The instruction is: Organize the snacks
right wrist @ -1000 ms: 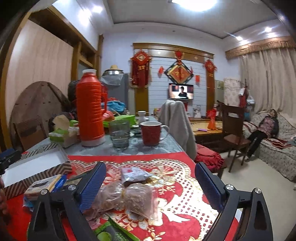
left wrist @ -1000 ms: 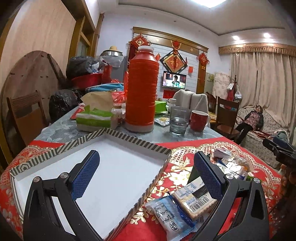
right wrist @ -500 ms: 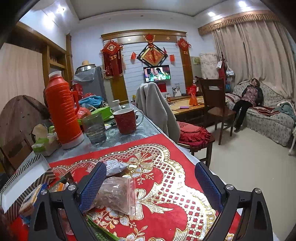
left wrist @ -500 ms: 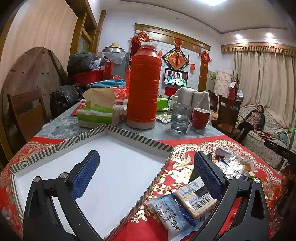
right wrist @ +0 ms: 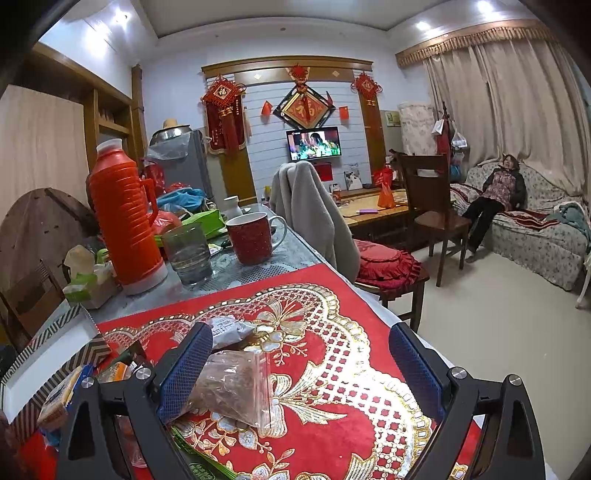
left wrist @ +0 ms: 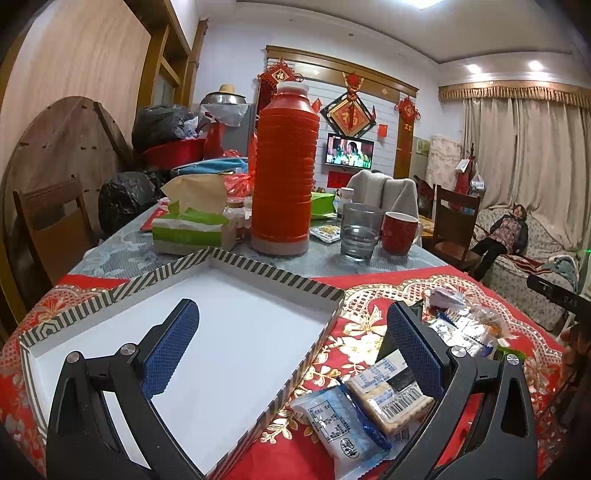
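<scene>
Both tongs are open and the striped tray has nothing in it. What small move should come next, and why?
Probably shift the right tongs a little left and close on the clear bag of brown snacks. It lies against their left finger, while the white striped tray holds no snack and the left tongs hang open above its edge.

Living room: pale walls, red hangings (right wrist: pixel 223 110) around a lit television (right wrist: pixel 314 143), beige curtains (right wrist: pixel 506 103), floral sofa (right wrist: pixel 543 236), wooden chairs (right wrist: pixel 432 206), ceiling lights (right wrist: pixel 423 26).
</scene>
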`<state>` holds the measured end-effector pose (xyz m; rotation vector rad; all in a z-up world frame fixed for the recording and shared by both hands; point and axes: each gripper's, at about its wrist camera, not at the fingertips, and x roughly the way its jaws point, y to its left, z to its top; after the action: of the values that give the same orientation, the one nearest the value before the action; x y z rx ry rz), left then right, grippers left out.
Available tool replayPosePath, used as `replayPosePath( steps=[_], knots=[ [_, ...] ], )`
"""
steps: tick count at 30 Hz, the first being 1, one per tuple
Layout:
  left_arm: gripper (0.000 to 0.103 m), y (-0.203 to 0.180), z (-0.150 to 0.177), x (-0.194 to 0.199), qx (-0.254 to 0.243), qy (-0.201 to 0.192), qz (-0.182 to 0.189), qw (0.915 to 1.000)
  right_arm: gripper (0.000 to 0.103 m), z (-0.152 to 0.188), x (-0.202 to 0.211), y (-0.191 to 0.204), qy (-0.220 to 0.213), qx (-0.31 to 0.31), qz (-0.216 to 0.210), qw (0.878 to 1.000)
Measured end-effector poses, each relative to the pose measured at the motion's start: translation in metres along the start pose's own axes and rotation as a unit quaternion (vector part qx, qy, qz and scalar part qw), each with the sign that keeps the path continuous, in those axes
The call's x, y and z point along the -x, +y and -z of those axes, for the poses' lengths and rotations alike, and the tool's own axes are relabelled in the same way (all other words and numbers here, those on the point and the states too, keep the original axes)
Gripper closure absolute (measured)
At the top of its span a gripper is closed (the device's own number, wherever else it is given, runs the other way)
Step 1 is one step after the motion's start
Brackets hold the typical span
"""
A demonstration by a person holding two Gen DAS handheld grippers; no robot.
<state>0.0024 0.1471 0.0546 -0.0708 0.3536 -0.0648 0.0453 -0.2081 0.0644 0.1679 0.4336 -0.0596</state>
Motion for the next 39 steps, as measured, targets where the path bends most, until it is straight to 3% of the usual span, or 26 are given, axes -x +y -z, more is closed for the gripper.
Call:
replayPosePath(
  steps=[7, 13, 17, 20, 23, 25, 28, 30, 34, 39],
  knots=[
    [0.001, -0.003, 0.001, -0.009, -0.006, 0.035, 0.023, 0.9991, 0.008, 0.003, 0.001, 0.007, -0.005, 0.010, -0.007, 1.000],
    [0.001, -0.015, 0.004, -0.019, -0.035, 0.077, 0.099, 0.9915, 0.008, 0.005, 0.004, 0.015, -0.012, 0.025, -0.015, 0.999],
    [0.001, -0.041, 0.001, -0.028, -0.121, 0.091, 0.164, 0.9748, 0.008, 0.005, 0.003, 0.018, -0.010, 0.033, -0.018, 0.999],
    [0.001, -0.062, 0.003, -0.035, -0.183, 0.116, 0.216, 0.9519, 0.008, 0.004, 0.003, 0.019, -0.009, 0.035, -0.020, 0.999],
    [0.001, -0.077, 0.004, -0.043, -0.208, 0.145, 0.270, 0.9290, 0.008, 0.004, 0.003, 0.019, -0.009, 0.034, -0.021, 0.999],
    [0.001, -0.083, 0.005, -0.049, -0.211, 0.157, 0.283, 0.9222, 0.008, 0.005, 0.003, 0.019, -0.006, 0.034, -0.021, 0.999],
    [0.002, -0.085, 0.004, -0.059, -0.200, 0.170, 0.289, 0.9205, 0.008, 0.004, 0.003, 0.019, -0.005, 0.032, -0.022, 0.999],
    [0.015, -0.084, 0.005, -0.067, -0.183, 0.188, 0.308, 0.9144, 0.008, 0.004, 0.003, 0.018, -0.004, 0.033, -0.022, 0.999],
    [0.025, -0.083, 0.009, -0.069, -0.174, 0.205, 0.318, 0.9093, 0.008, 0.003, 0.003, 0.018, -0.003, 0.032, -0.022, 0.999],
    [0.029, -0.077, 0.008, -0.056, -0.170, 0.198, 0.309, 0.9146, 0.008, 0.003, 0.003, 0.018, -0.003, 0.031, -0.022, 0.999]
  ],
)
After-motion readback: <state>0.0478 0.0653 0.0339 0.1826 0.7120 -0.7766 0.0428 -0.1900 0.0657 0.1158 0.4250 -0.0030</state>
